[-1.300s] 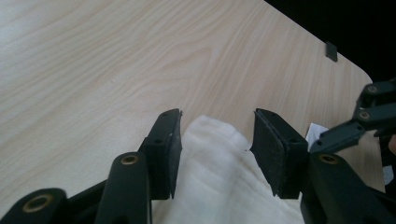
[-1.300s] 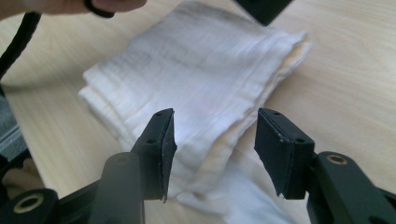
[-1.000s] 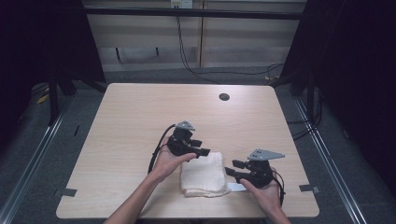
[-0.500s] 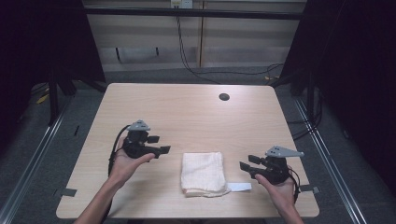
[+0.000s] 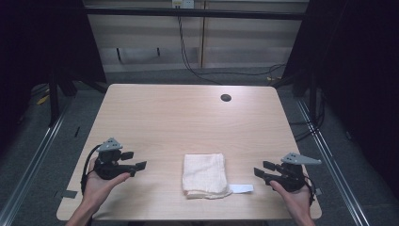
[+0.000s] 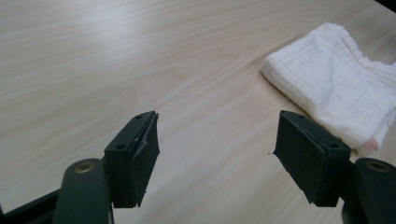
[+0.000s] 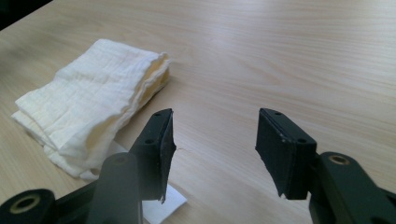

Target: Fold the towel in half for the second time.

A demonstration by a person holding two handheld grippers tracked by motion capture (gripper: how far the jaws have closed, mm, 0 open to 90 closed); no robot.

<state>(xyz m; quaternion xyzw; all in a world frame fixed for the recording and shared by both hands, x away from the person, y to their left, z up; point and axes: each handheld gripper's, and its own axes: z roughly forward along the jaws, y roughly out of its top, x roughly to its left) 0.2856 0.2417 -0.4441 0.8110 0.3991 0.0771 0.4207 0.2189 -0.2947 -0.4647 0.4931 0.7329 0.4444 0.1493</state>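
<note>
Both grippers have pulled away from the folded white woven cloth [image 5: 205,174] since a second ago, when they sat right at its edges; half a second back they were already apart, and now they sit wider still. Left gripper [image 5: 133,160] is out toward the near left part of the pale wooden table [image 5: 188,117], held in the person's left hand [image 5: 101,181], well apart from the cloth. Its jaws stand wide, nothing between them but bare wood in the left gripper view, with the cloth [image 6: 343,91] off to the upper right. Right gripper [image 5: 263,169] hangs near the table's near right corner in the right hand [image 5: 294,197], and its jaws are wide and empty too. Over in the right gripper view the cloth [image 7: 88,112] lies to the left, its layered edges showing a yellowish tint. That cloth lies flat near the table's front edge, between the two grippers, touching neither. A small white paper slip [image 5: 241,189] lies just beside the cloth's near right corner. Far back, a small dark round hole [image 5: 226,98] marks the tabletop.
</note>
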